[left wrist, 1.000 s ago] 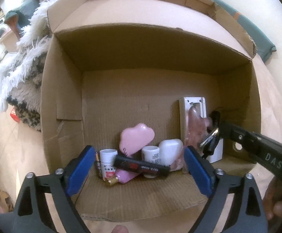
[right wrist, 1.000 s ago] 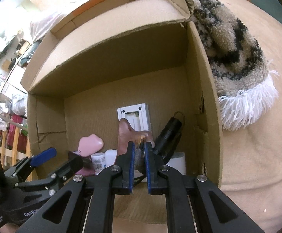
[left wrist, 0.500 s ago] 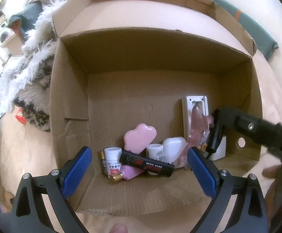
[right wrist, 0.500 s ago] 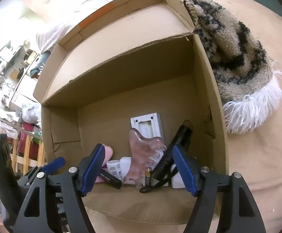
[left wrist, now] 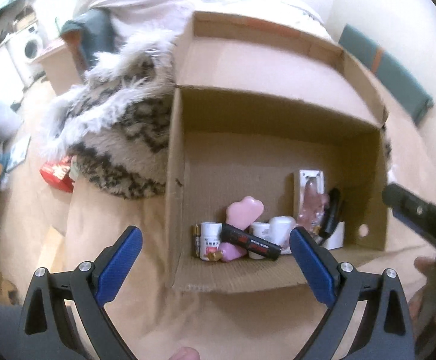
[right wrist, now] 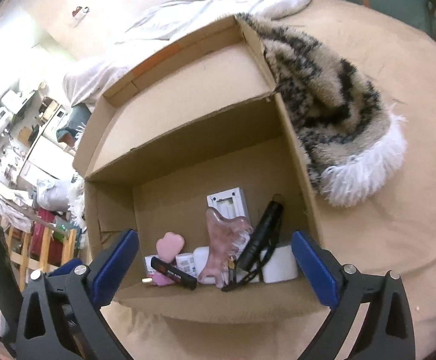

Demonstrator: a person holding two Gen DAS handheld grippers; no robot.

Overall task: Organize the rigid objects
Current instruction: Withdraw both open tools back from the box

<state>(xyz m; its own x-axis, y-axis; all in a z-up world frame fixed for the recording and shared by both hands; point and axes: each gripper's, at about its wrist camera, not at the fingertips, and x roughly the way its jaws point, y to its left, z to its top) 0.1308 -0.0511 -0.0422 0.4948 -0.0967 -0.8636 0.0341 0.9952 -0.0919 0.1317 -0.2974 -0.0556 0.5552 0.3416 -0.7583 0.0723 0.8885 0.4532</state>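
Right tongs (right wrist: pixel 214 267) opening, empty; left tongs (left wrist: pixel 214 255) apart, empty. Clear box (right wrist: pixel 296 138) rim without nudging battery (right wrist: pixel 231 265)

Bright overexposed top, motion blur, fisheye

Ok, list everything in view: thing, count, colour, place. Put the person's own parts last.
cardboard box: 1, brown, open, on the beige bed cover
fluffy blanket: 1, tan, black and white, against the box's outer wall
white case: 1, white, leaning on the box's back wall
pink comb: 1, translucent pink, before the case
black torch: 1, black, slanted beside the comb
white block: 1, white, box's right corner
pink pad: 1, pink, box's left side
black marker: 1, black, lying in front
small bottles: 2, white, among the pile
left gripper: blue pads, open, empty
right gripper: blue pads, jaws opening, empty
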